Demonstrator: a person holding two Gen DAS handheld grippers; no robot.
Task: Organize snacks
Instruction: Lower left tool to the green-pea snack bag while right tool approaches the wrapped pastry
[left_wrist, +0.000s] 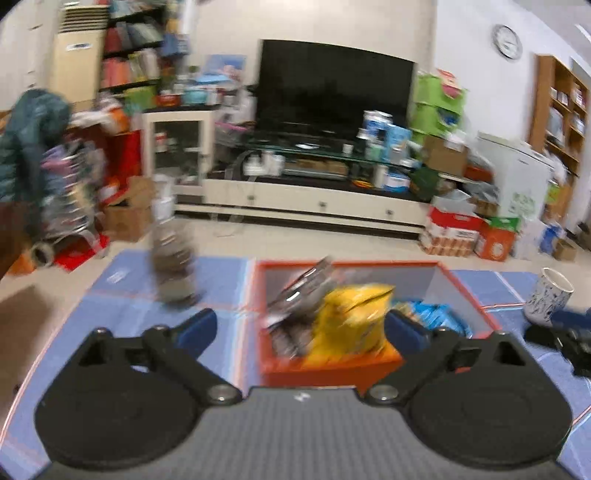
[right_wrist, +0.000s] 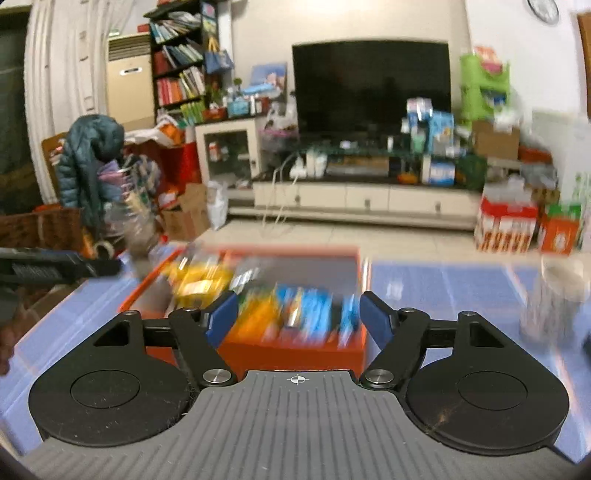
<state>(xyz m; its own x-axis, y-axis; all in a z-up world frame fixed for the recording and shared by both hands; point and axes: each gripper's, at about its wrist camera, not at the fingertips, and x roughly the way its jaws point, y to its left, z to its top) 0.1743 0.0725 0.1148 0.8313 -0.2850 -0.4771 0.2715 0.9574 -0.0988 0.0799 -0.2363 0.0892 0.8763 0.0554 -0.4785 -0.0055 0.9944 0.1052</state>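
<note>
Across both wrist views the orange box (left_wrist: 332, 369) sat in the lower middle of the frame on the blue mat (left_wrist: 129, 288), snacks already inside. Left gripper (left_wrist: 299, 328) was spread wide with nothing between its pads; the box and packets sat behind the gap, not in it. Right gripper (right_wrist: 297, 314) was also released, jaws parted and empty, hovering just short of the box's near wall.

Contents, left wrist view: yellow packet (left_wrist: 351, 321) standing up in the middle, silver foil packet (left_wrist: 299, 291) leaning at its left, blue packets (left_wrist: 436, 317) at lower right. Right wrist view showed the same mix, plus an orange packet (right_wrist: 255, 317) at the near edge (heavy motion blur, no print readable). Packets looked crinkly and loosely piled, not in rows.

A blurred dark item (left_wrist: 173, 269) stood on the mat left of the box, upper left of the left view; I couldn't tell what it was. Patterned cup (left_wrist: 548, 295) at the right edge, clear of the box.

Judgement: the step looked like a release into the box, hands backing off. To do it well, lift clear before swinging sideways so the pads don't snag the tall yellow packet, and keep the right gripper away from the cup.
</note>
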